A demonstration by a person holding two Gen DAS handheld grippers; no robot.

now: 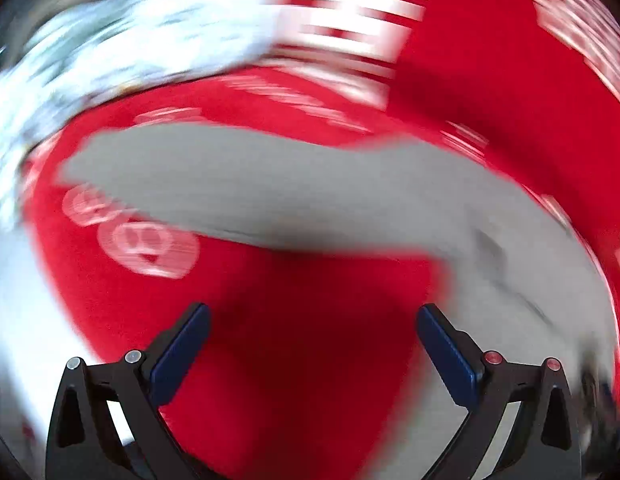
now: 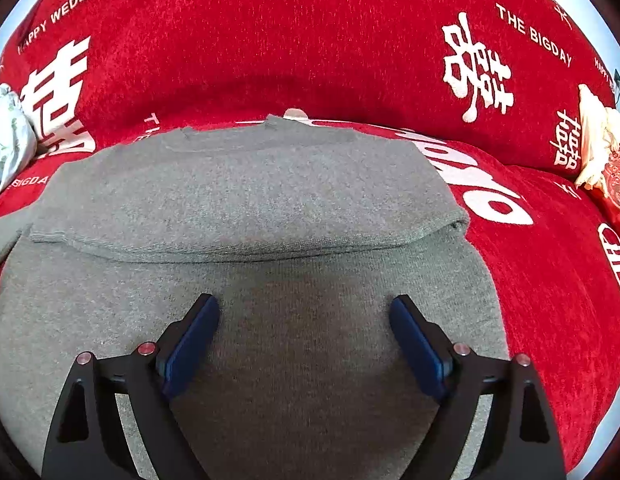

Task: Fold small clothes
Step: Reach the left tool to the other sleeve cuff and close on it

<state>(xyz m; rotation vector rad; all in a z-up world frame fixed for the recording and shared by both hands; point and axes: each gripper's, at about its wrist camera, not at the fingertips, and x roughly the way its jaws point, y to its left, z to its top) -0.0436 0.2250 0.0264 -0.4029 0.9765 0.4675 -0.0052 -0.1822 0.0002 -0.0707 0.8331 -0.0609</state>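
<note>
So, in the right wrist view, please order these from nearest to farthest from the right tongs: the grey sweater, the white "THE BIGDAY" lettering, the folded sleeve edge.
1. Grey sweater: directly under the open right tongs.
2. Folded sleeve edge: just ahead, across the middle.
3. "THE BIGDAY" lettering: far, upper right, on the red cover.

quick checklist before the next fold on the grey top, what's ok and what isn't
1. Right gripper open, nothing between its jaws: ok.
2. Left gripper open and empty: ok.
3. Grey top already has one fold lying across it: ok.
4. Folded edge lies flat, no bunching: ok.
5. Grey sleeve position in the left wrist view: cannot tell, picture blurred.
6. Red cover beside the top free of clutter: ok.
</note>
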